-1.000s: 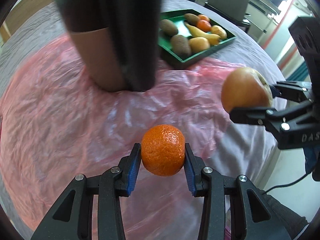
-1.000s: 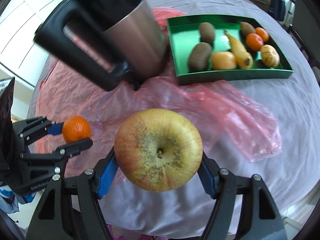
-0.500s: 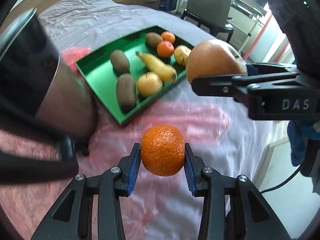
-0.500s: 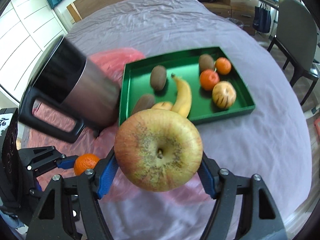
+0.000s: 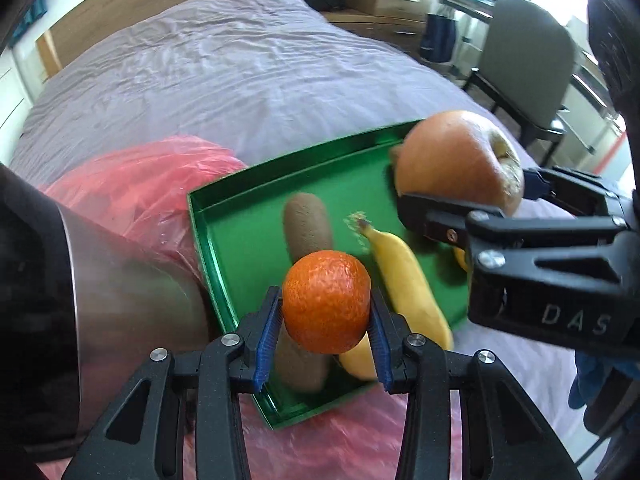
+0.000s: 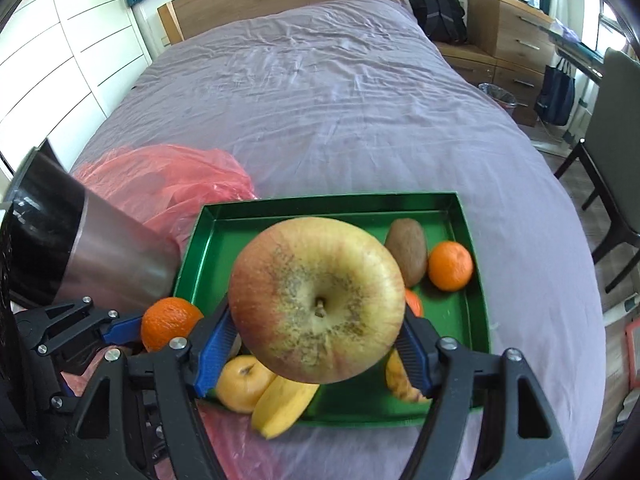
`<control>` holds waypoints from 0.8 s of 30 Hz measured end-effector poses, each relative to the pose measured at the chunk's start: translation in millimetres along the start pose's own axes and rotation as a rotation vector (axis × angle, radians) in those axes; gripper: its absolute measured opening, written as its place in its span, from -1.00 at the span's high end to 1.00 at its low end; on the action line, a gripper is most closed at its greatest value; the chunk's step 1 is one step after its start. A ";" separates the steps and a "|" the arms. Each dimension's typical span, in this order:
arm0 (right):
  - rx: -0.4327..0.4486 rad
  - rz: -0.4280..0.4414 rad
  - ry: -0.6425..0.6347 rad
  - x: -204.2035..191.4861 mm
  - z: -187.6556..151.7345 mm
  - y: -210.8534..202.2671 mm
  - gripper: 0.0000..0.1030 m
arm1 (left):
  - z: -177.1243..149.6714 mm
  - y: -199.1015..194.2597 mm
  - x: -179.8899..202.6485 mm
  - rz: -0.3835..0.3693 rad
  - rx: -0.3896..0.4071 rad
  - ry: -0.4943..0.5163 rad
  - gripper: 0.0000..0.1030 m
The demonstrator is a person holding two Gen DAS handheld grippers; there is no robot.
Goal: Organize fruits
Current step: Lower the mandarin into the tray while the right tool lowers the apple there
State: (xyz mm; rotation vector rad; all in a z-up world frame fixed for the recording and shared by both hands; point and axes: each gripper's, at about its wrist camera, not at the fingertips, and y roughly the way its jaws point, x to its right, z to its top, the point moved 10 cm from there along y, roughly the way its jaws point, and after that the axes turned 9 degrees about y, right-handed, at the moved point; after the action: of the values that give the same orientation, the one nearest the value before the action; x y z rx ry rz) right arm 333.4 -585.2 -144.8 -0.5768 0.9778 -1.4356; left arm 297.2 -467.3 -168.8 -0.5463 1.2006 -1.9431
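My left gripper point(image 5: 325, 320) is shut on an orange mandarin point(image 5: 326, 302) and holds it above the near left part of the green tray point(image 5: 240, 240). My right gripper point(image 6: 316, 344) is shut on a large yellow-red apple point(image 6: 316, 300) above the tray's middle point(image 6: 476, 320). In the tray lie a banana point(image 5: 404, 280), kiwis point(image 5: 306, 224), a kiwi point(image 6: 408, 248) at the back right, a mandarin point(image 6: 450, 266), and a yellow fruit point(image 6: 244, 384). The left gripper with its mandarin point(image 6: 170, 322) also shows in the right wrist view.
A steel mug with a black rim point(image 6: 80, 252) stands left of the tray, close to my left gripper. A crumpled pink plastic bag point(image 6: 168, 184) lies under and behind it on the purple bedsheet point(image 6: 340, 100). A chair point(image 5: 528, 64) stands off the bed's right side.
Both grippers have moved forward with their fruit, from over the pink bag to over the green tray. The mug has slid to the left edge of both views.
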 end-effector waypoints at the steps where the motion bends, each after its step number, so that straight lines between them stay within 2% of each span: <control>1: -0.006 0.000 -0.004 0.8 2.2 10.9 -0.98 | 1.2 5.9 -5.7 0.015 -0.005 -0.019 0.30; 4: -0.021 0.003 -0.007 2.9 4.6 32.2 -0.98 | 4.3 22.3 -22.5 0.051 -0.024 -0.077 0.30; 7: -0.028 0.003 -0.010 3.7 4.9 49.6 -0.99 | 1.4 39.7 -27.9 0.079 -0.053 -0.085 0.30; 21: -0.063 -0.022 -0.012 9.4 -2.5 85.6 -1.00 | -8.3 68.8 -23.5 0.110 -0.111 -0.041 0.29; 24: -0.057 -0.027 -0.015 9.0 -2.6 87.6 -1.00 | -7.8 71.5 -20.6 0.105 -0.107 -0.034 0.20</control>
State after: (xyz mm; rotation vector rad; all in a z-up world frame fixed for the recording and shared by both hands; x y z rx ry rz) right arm 377.9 -584.4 -220.8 -0.6441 1.0055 -1.4294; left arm 332.0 -465.1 -234.9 -0.5577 1.2913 -1.7825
